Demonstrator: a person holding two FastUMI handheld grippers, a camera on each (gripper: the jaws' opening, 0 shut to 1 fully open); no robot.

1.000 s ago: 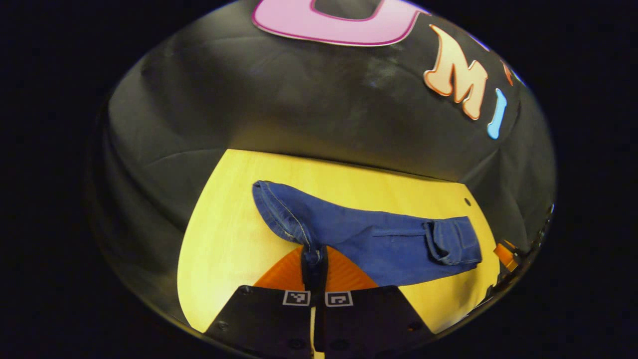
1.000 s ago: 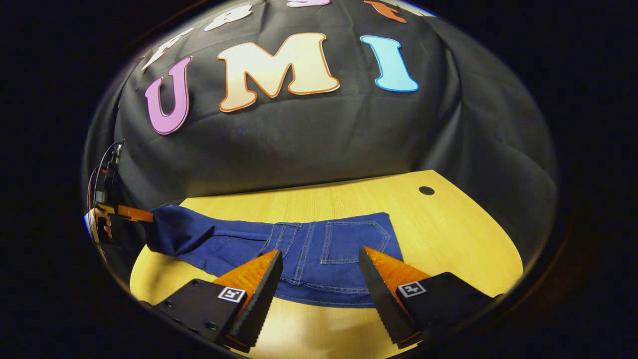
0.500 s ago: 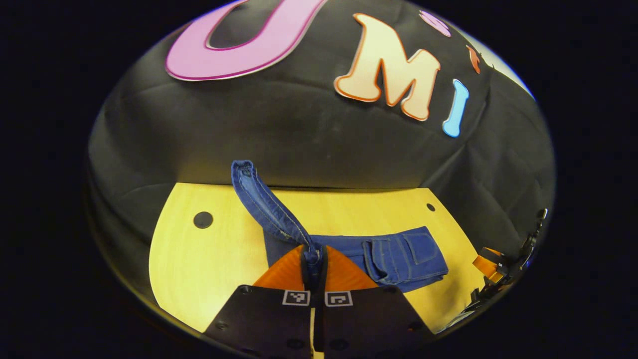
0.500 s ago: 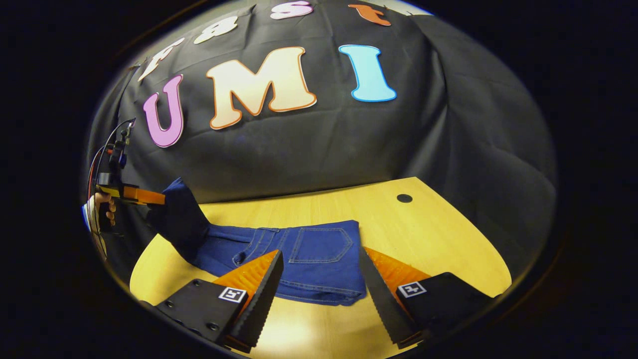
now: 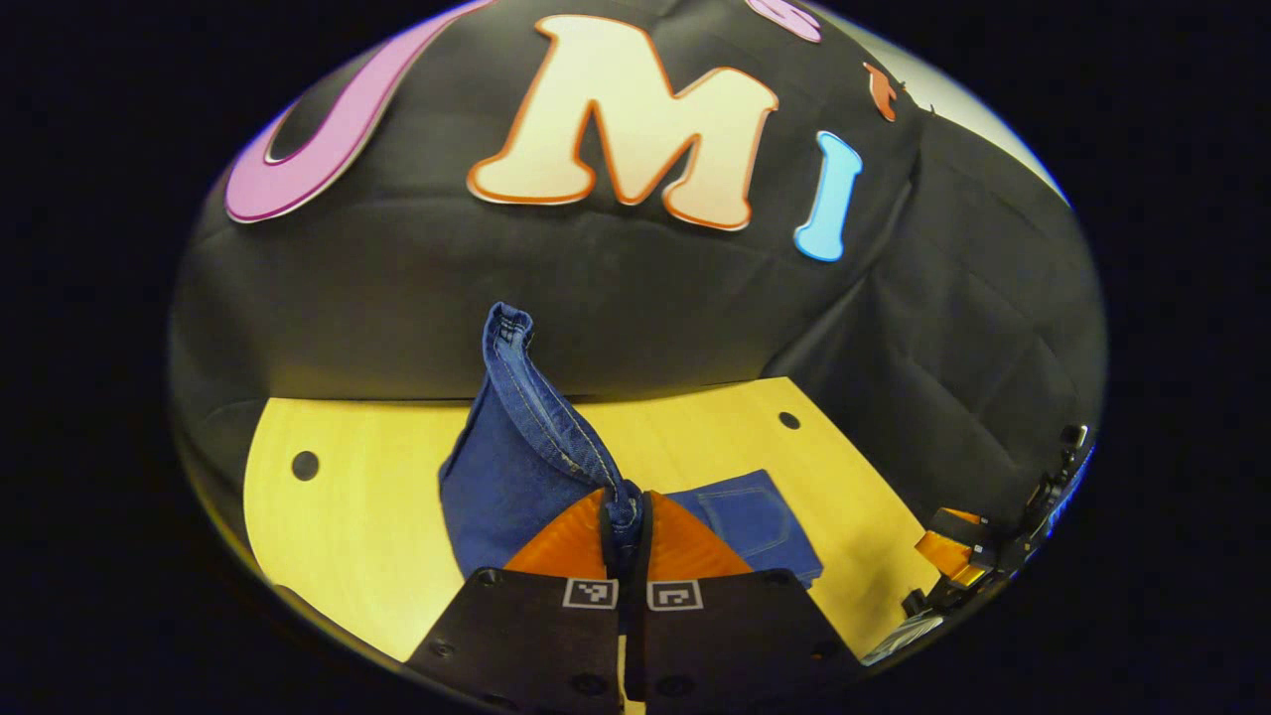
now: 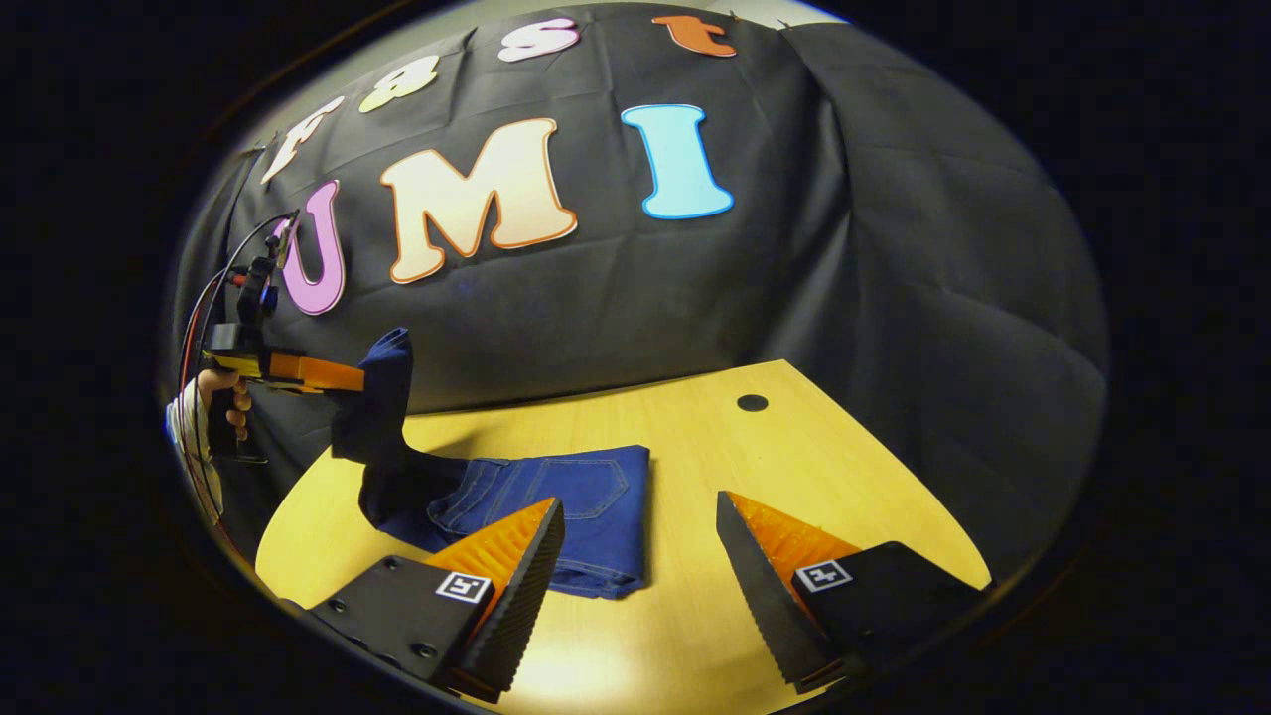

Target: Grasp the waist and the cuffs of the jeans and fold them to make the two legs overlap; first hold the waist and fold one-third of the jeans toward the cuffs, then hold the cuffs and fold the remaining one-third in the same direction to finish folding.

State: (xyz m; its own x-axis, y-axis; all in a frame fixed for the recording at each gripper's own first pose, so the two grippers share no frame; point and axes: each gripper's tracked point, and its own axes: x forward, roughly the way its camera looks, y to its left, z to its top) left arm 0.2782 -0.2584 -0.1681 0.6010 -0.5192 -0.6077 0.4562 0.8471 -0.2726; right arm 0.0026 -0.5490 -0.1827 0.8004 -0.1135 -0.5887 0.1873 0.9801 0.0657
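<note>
Left gripper (image 5: 626,521) pinches lifted jeans (image 5: 516,467) cuffs; right gripper (image 6: 635,556) agape

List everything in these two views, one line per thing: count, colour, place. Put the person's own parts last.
jeans: one, blue, partly folded on the table, cuff end lifted at the left.
table: one, light wood, under the jeans.
table holes: two, dark, near the table's back edge.
booth wall: one, black cloth, behind the table.
left gripper: one, shut on the jeans' cuff end.
right gripper: one, open, apart from the jeans.
hand: one, holding the left gripper.
</note>
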